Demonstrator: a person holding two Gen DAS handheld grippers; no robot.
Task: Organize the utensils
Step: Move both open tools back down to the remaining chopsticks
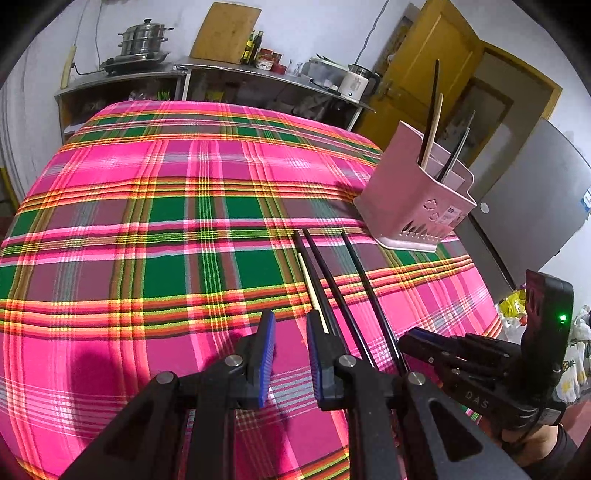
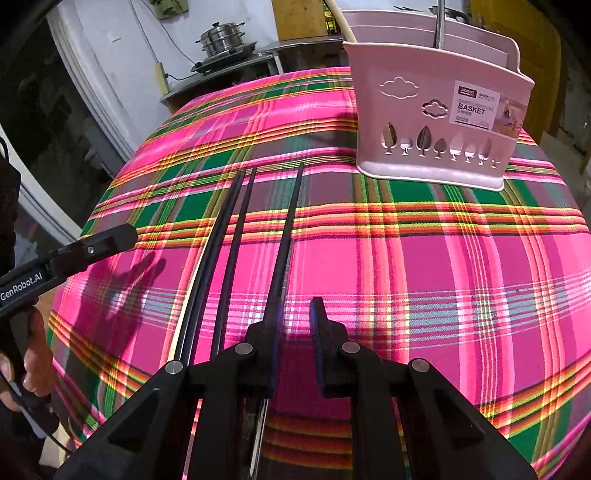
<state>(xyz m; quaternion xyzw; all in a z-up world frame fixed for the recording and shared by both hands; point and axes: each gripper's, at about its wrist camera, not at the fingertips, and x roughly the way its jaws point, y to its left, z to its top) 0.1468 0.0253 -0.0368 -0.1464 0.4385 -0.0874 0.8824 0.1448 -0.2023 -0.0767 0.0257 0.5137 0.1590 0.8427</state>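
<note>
The left and middle of the cloth [image 1: 147, 229] were left bare and open to passage. The right side was blocked by the basket [image 1: 413, 199], and the near centre was crossed by chopsticks [image 2: 236, 236] laid just before it.

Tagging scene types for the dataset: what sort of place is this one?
Most likely a home kitchen. A stacked steamer pot sits on a burner on a metal counter, a cutting board leans on the wall, and a pink utensil basket stands on the plaid-covered table.
</note>
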